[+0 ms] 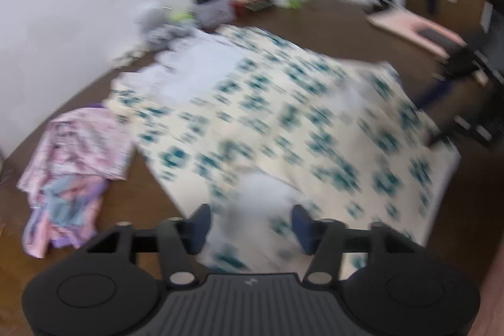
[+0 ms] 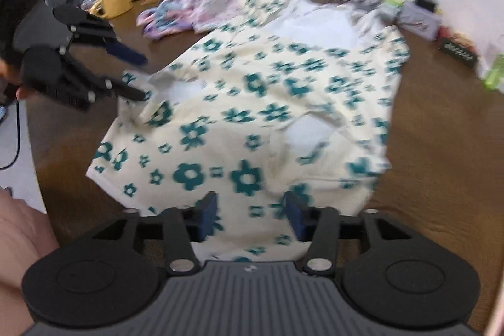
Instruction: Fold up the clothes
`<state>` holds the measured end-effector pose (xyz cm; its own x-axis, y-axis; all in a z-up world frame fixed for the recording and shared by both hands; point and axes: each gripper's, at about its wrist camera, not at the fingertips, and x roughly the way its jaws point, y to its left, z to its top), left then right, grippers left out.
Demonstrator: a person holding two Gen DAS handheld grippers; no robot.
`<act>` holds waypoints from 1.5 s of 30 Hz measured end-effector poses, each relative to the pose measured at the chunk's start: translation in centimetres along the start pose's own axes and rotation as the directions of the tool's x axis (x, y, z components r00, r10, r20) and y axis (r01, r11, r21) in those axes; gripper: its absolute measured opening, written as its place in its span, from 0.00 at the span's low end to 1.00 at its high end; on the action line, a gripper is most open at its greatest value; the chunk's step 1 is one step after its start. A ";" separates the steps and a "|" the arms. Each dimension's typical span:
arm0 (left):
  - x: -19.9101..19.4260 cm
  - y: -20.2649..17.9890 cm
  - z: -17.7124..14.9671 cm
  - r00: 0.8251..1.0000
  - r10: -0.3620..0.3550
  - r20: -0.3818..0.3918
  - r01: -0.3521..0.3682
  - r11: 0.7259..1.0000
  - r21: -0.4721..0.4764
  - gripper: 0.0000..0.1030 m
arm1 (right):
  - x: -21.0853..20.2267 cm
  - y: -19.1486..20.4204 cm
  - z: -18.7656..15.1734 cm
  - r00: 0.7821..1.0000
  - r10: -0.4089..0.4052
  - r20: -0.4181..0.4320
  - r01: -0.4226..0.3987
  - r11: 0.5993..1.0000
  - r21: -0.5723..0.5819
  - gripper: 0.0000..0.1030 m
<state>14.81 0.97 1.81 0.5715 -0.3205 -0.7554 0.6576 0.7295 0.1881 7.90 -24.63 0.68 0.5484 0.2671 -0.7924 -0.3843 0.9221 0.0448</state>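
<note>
While both grippers gape, floral shirt (image 2: pixel 252 115) flat

Ahead of my right fingers (image 2: pixel 250 214) the flowered shirt (image 2: pixel 252 103) covers the tabletop (image 2: pixel 441 147); bare wood lies open to their right. Up to their left the other gripper (image 2: pixel 132 74) blocks the way. Left of my left fingers (image 1: pixel 250 225) a pink clothes pile (image 1: pixel 78 153) sits, with a bare strip between.

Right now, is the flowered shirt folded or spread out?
Mostly spread: the flowered shirt lies wide across the table, one edge lifted.
</note>
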 end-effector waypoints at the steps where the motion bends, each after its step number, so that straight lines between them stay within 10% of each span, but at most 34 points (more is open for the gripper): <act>1: 0.0 1.0 0.6 1.000 0.019 0.010 -0.019 0.999 -0.026 0.68 | -0.5 -0.3 -0.2 1.000 -0.022 -0.005 0.022 1.000 0.004 0.63; 11: 9.0 12.0 9.2 0.992 0.114 -0.050 -0.122 0.960 -0.252 0.58 | -0.1 -2.2 -1.4 0.996 -0.003 -0.086 0.020 0.979 0.205 0.62; 24: 18.5 19.0 12.7 0.988 0.013 -0.156 -0.069 0.933 -0.354 0.17 | 2.5 -1.9 0.7 0.978 0.008 -0.210 0.047 0.965 0.258 0.47; 30: 18.3 17.8 12.8 0.990 0.033 -0.136 -0.071 0.955 -0.289 0.03 | 3.0 -1.1 1.5 0.967 -0.010 -0.253 0.061 0.979 0.194 0.07; 45: 6.1 10.3 5.5 0.977 0.200 -0.077 -0.209 0.969 -0.134 0.02 | 0.0 -7.2 -1.7 0.960 -0.045 -0.275 0.098 0.978 0.185 0.06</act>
<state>27.75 3.24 2.58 0.6519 -0.1201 -0.7487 0.4516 0.8547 0.2561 9.39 -31.79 -0.66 0.3394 0.1385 -0.9304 -0.1848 0.9797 0.0784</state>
